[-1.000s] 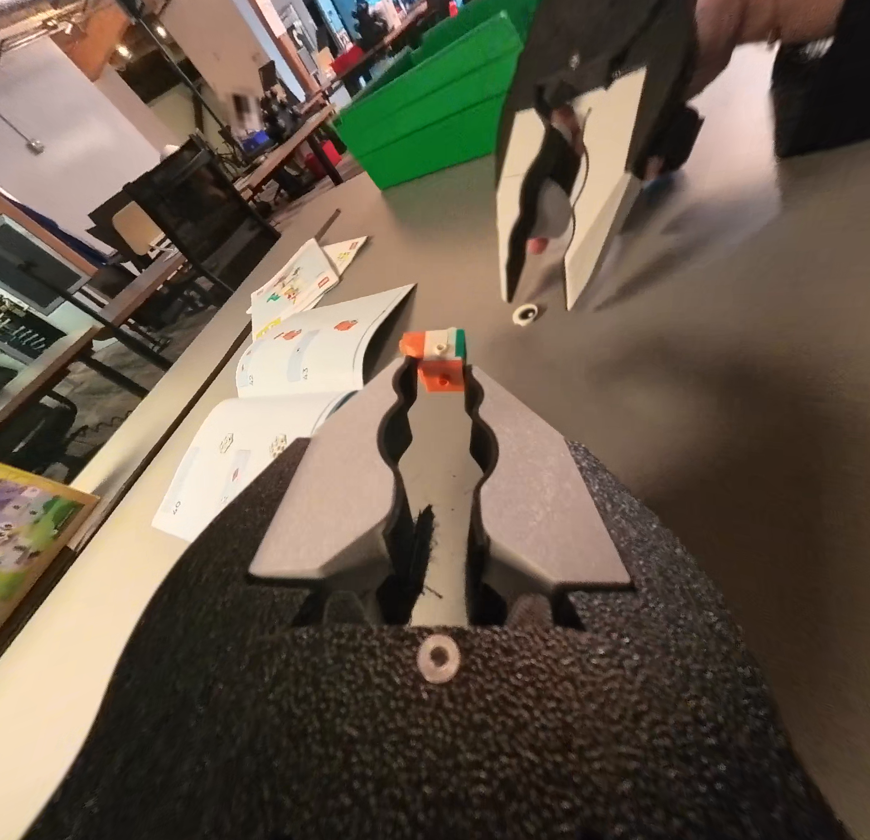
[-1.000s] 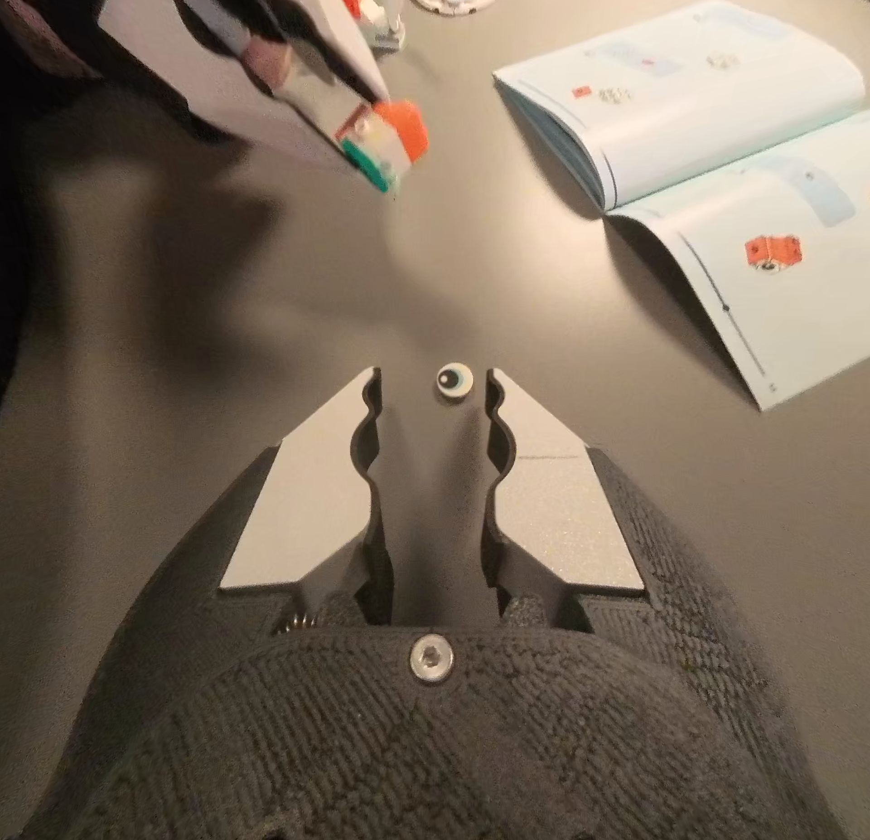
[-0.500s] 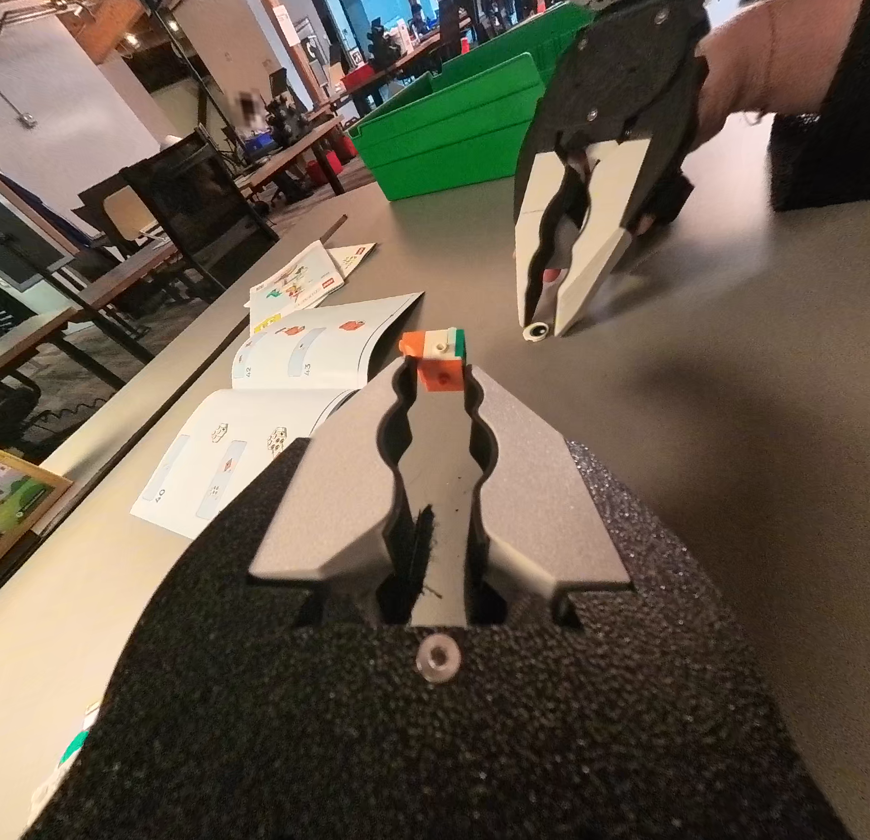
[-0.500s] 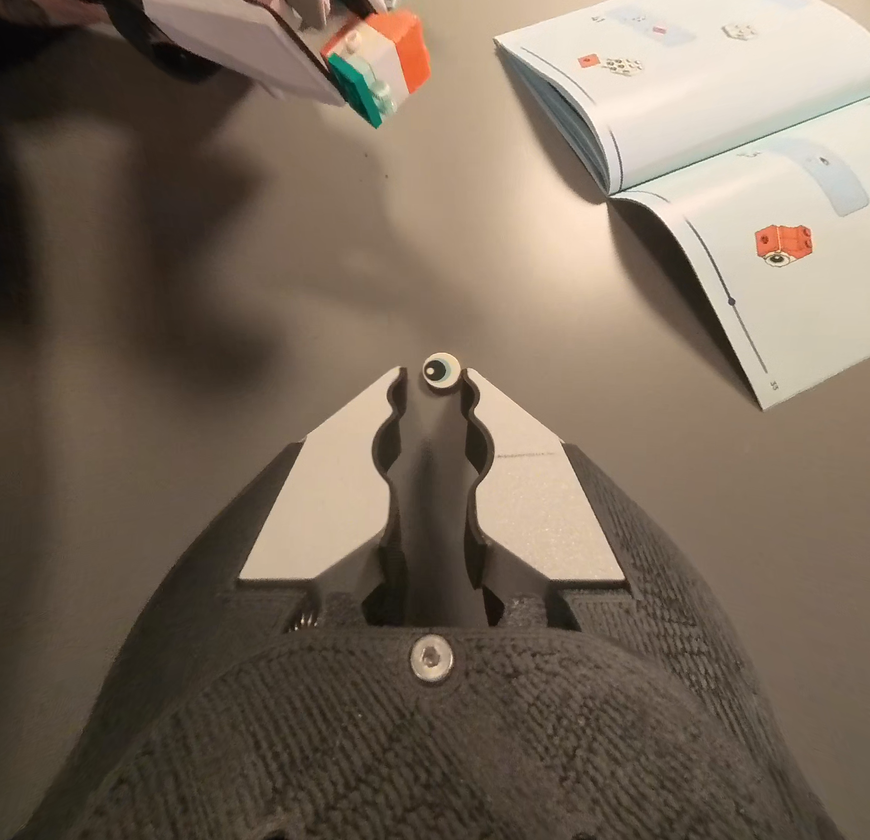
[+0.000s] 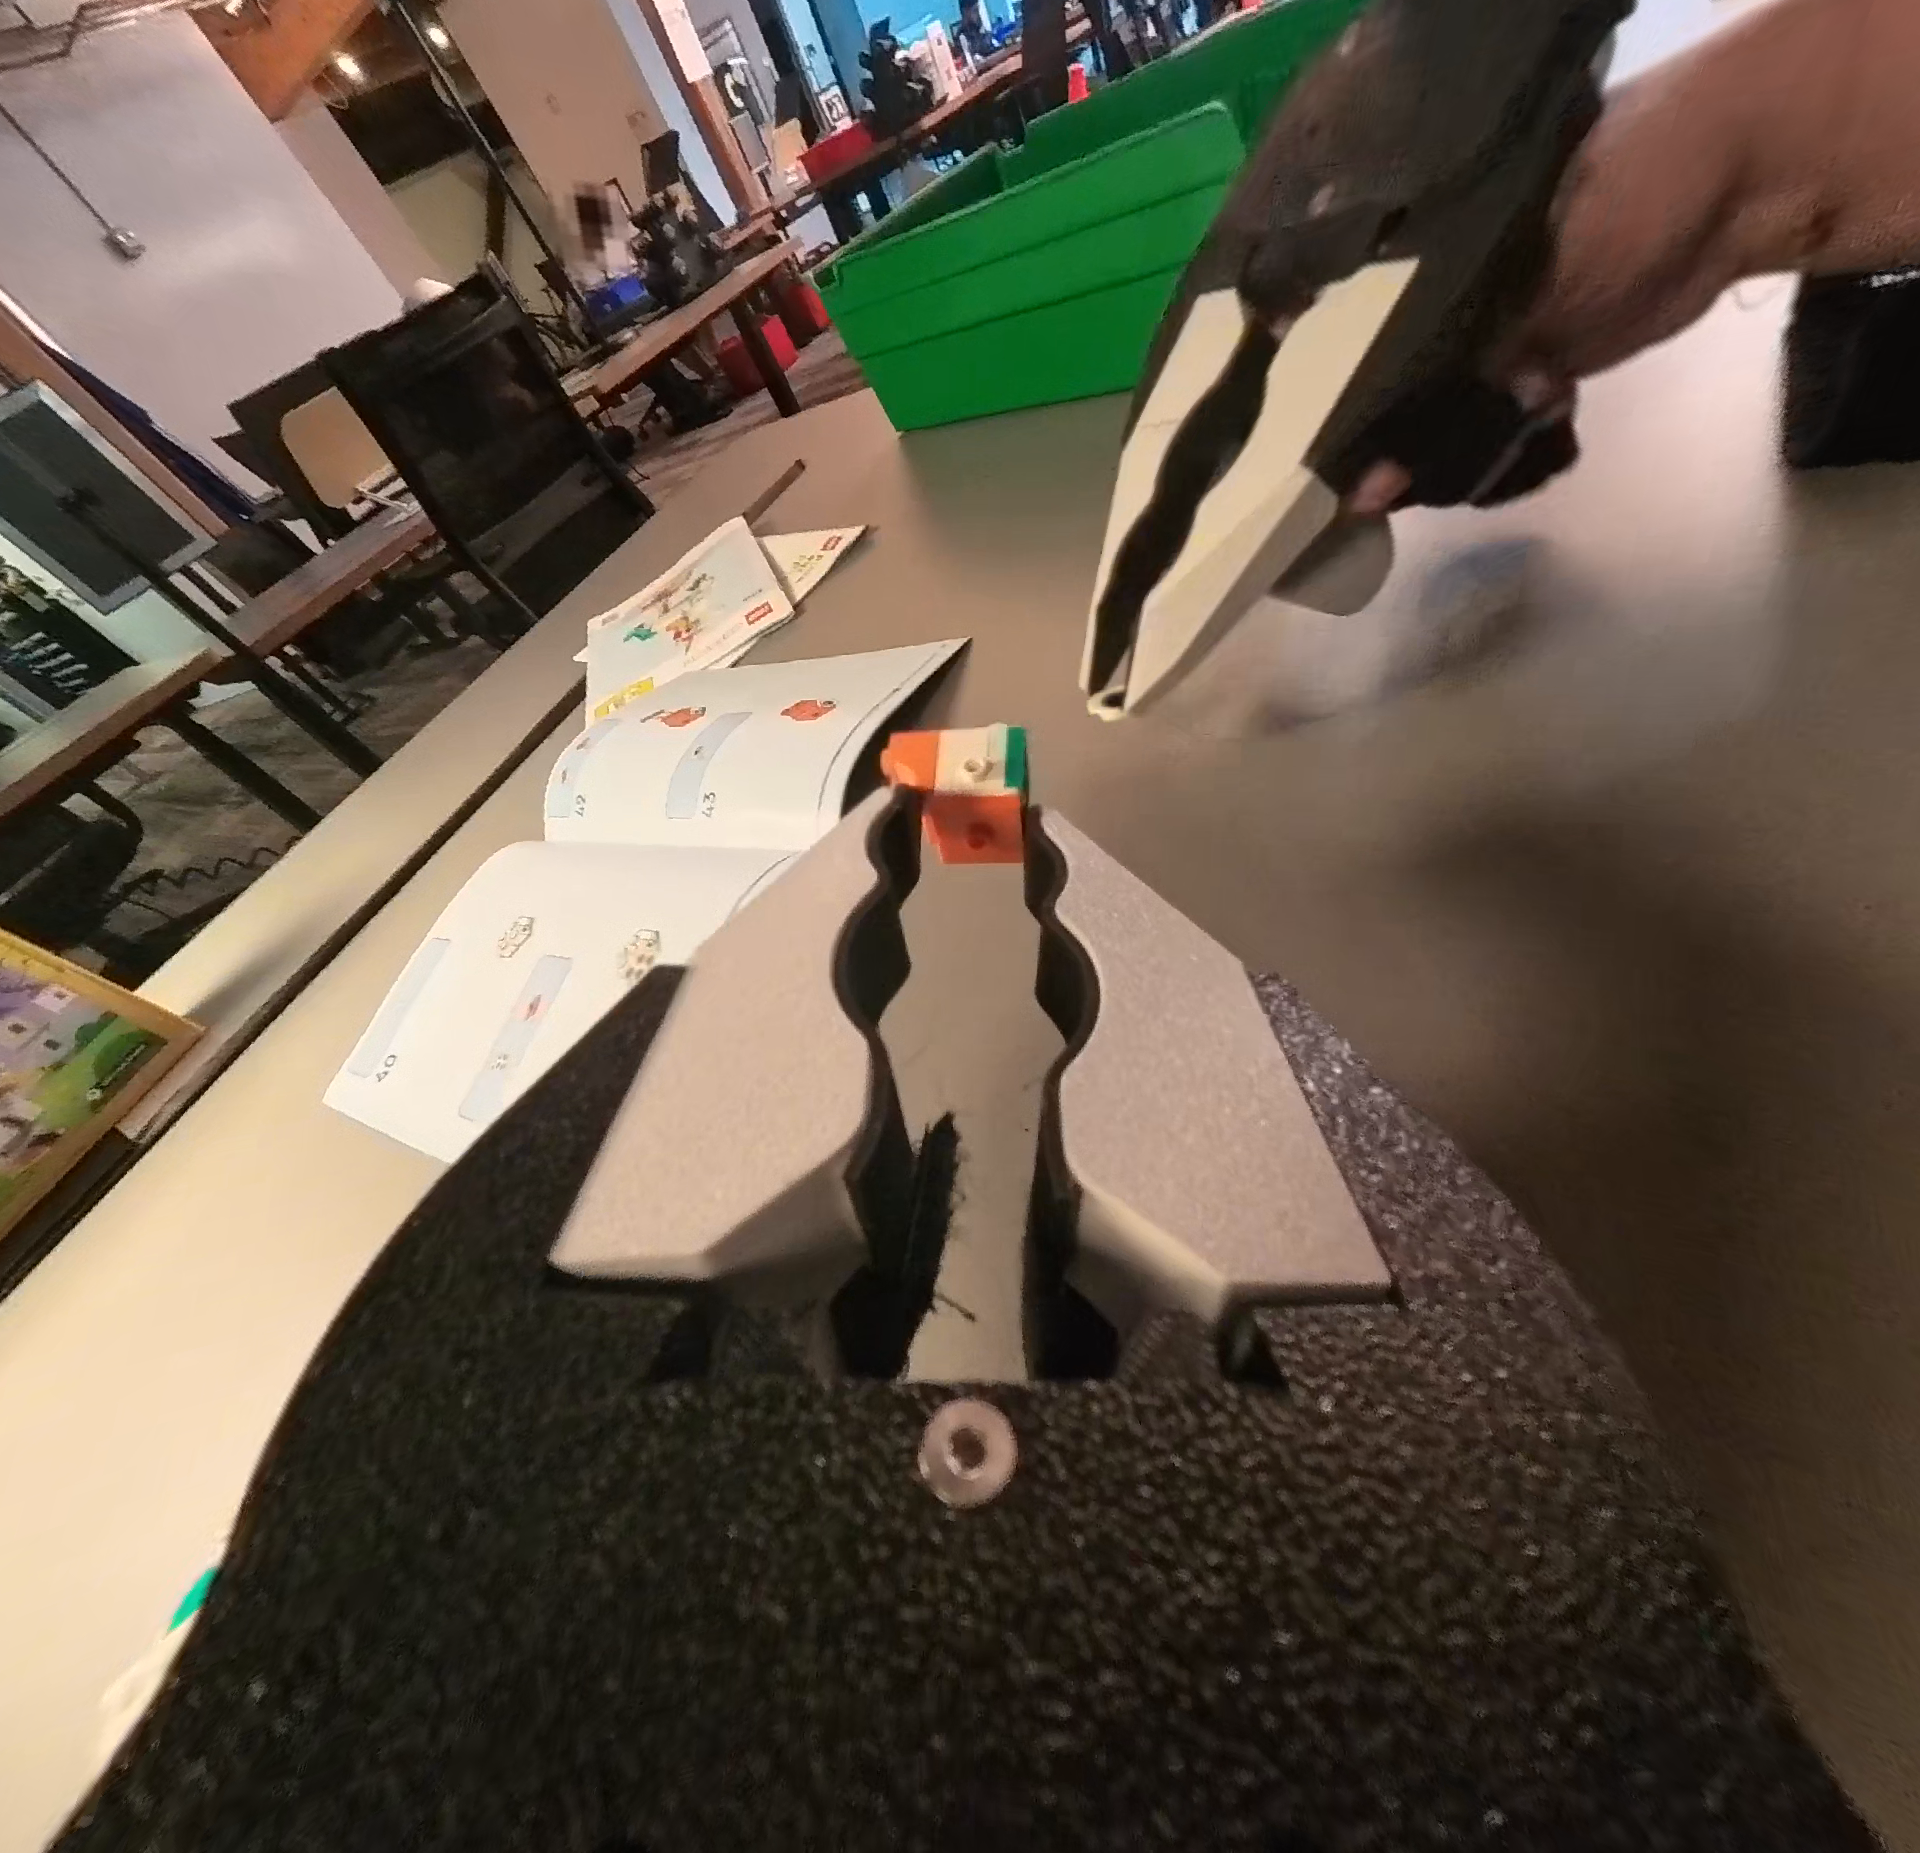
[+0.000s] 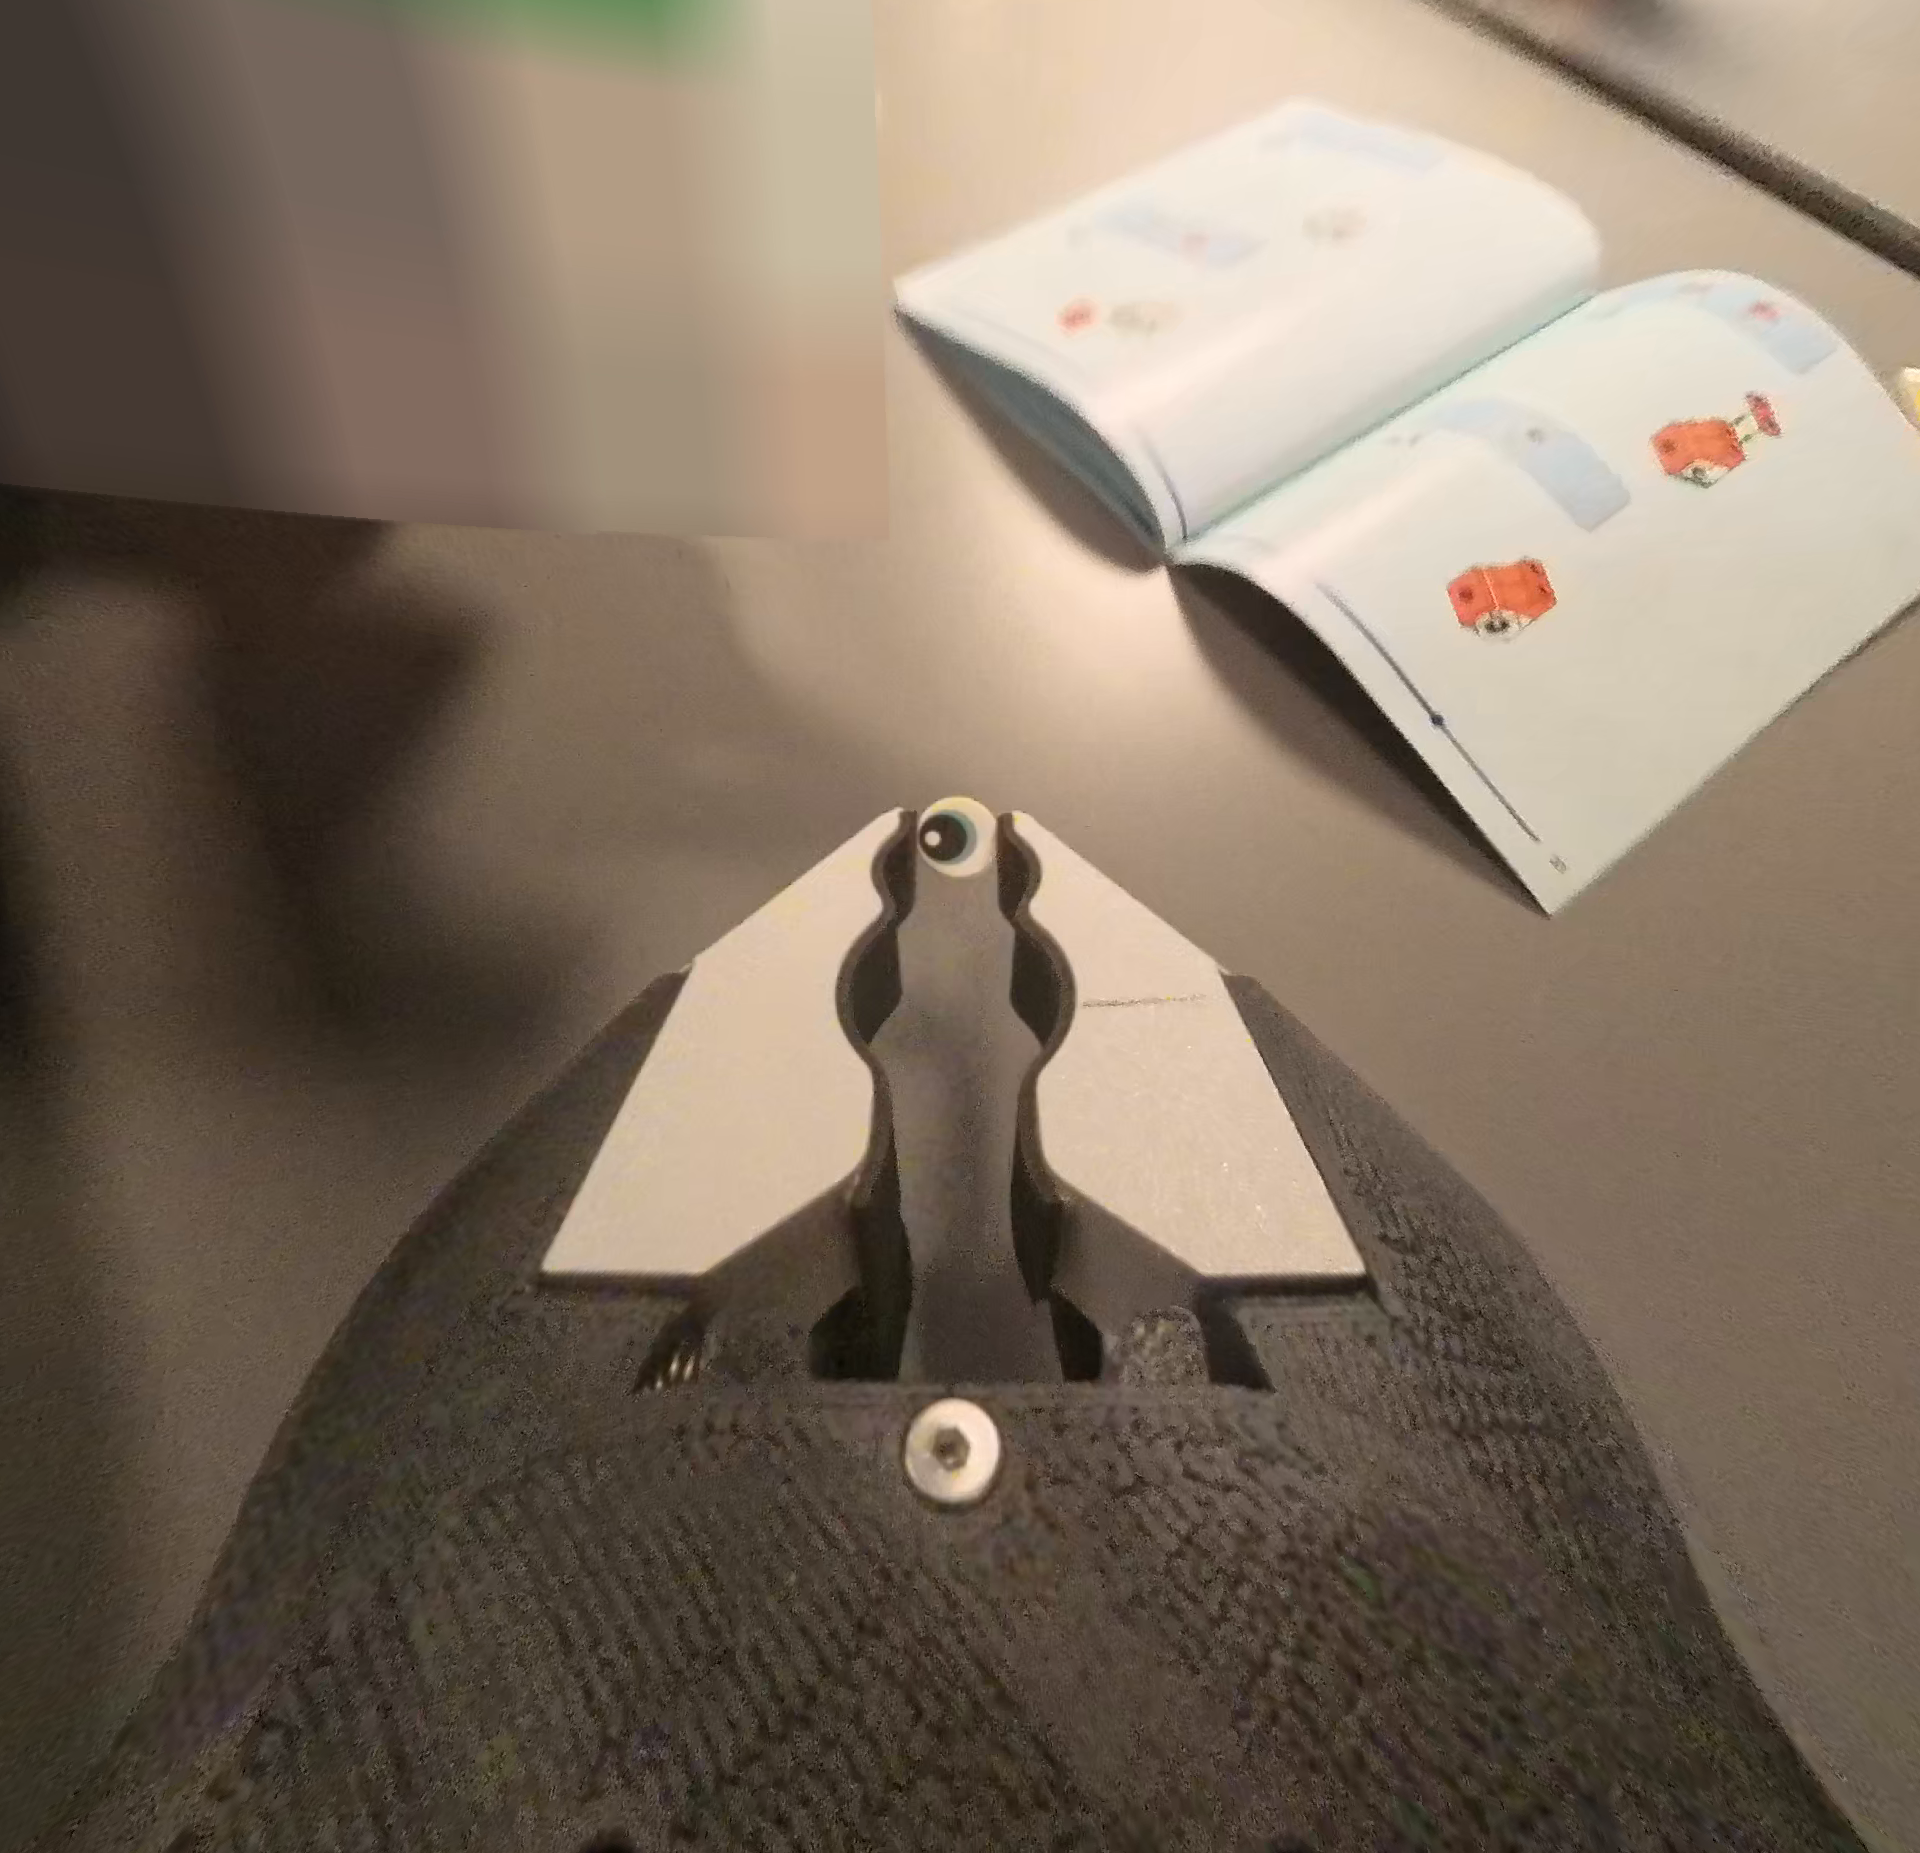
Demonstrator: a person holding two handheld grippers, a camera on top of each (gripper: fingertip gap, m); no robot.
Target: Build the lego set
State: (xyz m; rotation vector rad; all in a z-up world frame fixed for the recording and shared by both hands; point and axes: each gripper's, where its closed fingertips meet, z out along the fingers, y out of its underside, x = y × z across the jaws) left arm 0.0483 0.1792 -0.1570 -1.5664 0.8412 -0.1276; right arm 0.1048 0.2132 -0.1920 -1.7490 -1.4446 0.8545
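Note:
My left gripper (image 5: 966, 816) is shut on a small orange, white and green lego block (image 5: 961, 785) and holds it above the grey table. My right gripper (image 6: 954, 839) is shut on a small round white eye tile (image 6: 954, 835), pinched at the fingertips and lifted off the table. In the left wrist view the right gripper (image 5: 1110, 700) hangs tilted down just beyond and right of the block, with the tile edge showing at its tip. A blurred patch hides the upper left of the right wrist view.
An open instruction booklet (image 5: 665, 868) lies left of the block, also in the right wrist view (image 6: 1455, 473). A second leaflet (image 5: 707, 608) lies behind it. Green bins (image 5: 1039, 297) stand at the back. A picture box (image 5: 62, 1076) sits at the left edge.
My right gripper closed on the eye tile on the table, then lifted it and swung toward the block. My left gripper kept hold of the block.

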